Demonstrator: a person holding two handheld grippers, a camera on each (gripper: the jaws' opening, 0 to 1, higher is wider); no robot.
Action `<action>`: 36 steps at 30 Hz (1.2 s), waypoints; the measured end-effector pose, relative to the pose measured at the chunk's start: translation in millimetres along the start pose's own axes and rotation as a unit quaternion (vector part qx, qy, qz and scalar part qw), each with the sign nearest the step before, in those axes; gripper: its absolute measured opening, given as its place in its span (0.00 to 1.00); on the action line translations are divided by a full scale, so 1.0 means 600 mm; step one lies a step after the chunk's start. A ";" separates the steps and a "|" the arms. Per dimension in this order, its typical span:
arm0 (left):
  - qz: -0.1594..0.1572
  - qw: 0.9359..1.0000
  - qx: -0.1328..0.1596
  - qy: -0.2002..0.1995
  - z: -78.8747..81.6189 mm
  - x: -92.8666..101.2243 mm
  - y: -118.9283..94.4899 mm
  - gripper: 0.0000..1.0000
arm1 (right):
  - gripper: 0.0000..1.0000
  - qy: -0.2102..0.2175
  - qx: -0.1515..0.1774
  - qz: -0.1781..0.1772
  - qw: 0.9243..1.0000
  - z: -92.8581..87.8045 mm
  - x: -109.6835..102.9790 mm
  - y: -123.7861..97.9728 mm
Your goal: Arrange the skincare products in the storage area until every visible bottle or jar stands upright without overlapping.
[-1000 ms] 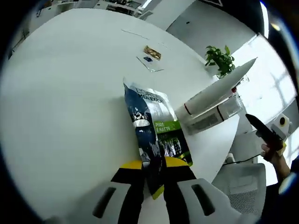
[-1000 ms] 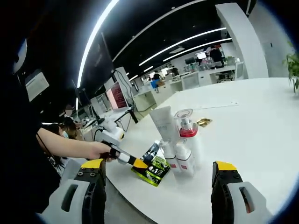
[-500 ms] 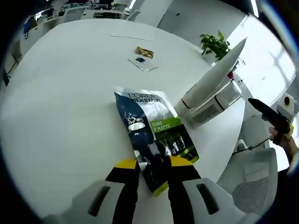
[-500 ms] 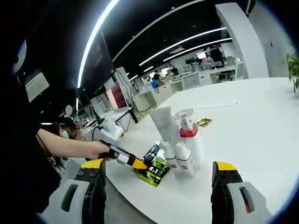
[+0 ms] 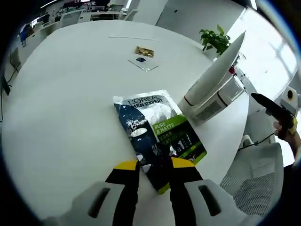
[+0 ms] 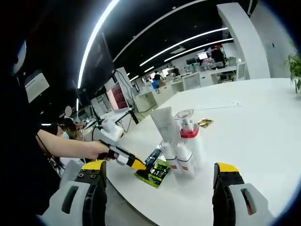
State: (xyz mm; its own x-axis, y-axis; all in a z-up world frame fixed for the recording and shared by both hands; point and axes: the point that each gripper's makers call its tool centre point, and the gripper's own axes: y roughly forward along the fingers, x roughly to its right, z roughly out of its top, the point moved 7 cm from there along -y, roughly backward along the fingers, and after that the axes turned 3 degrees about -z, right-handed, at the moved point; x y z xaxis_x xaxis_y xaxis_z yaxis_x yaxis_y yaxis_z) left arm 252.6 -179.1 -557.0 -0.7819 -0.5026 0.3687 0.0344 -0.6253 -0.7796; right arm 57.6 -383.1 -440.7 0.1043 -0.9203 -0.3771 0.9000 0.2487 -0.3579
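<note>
The left gripper (image 5: 153, 167) pinched the sachet's (image 5: 157, 129) near edge. The right gripper (image 6: 160, 188) hung open, well short of the bottles (image 6: 181, 150). Dragged forward, the sachet risked knocking the tube (image 5: 214, 70) ahead-right.

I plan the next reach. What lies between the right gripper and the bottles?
In the right gripper view, only bare white table lies between the open right gripper and the bottles.
</note>
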 end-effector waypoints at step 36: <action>0.028 0.991 0.100 0.080 0.003 0.007 -0.110 0.59 | 0.99 -0.011 -0.023 -0.009 1.000 -0.038 0.011 -0.003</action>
State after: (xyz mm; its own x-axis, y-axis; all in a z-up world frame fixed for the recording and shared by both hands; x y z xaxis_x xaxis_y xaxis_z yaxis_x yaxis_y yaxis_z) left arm 248.3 -141.3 -503.2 -0.8632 -0.4493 0.2303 0.1907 -0.7125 -0.6753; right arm 47.2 -382.7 -461.9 0.0976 -0.9309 -0.3519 0.8819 0.2448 -0.4028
